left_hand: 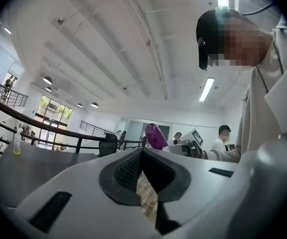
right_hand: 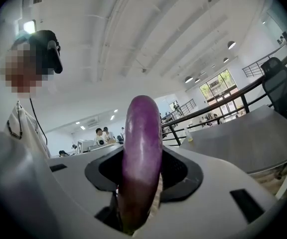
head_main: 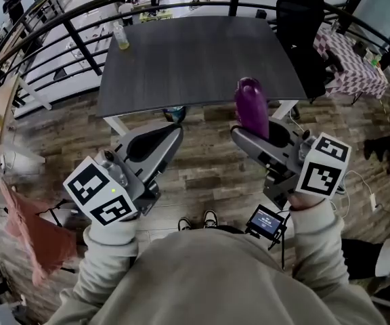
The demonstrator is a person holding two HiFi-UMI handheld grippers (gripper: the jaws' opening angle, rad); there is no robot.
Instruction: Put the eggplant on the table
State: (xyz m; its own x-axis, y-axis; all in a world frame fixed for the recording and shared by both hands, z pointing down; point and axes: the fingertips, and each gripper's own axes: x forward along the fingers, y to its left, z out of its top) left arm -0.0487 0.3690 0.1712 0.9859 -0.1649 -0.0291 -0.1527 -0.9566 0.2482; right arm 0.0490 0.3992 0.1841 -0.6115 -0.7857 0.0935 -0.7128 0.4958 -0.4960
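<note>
Between the jaws of the right gripper: glossy purple elongated eggplant, clamped near its lower end and standing upright. It is short of the near edge of the dark grey rectangular table. Suggest: carry it forward over the top, tip it flat, lower to contact, then release, since dropped upright it'll likely topple and roll. Left gripper is closed and empty, so keep it back. Clear plastic bottle at the far left is well apart.

Bottle on table, far-left corner
</note>
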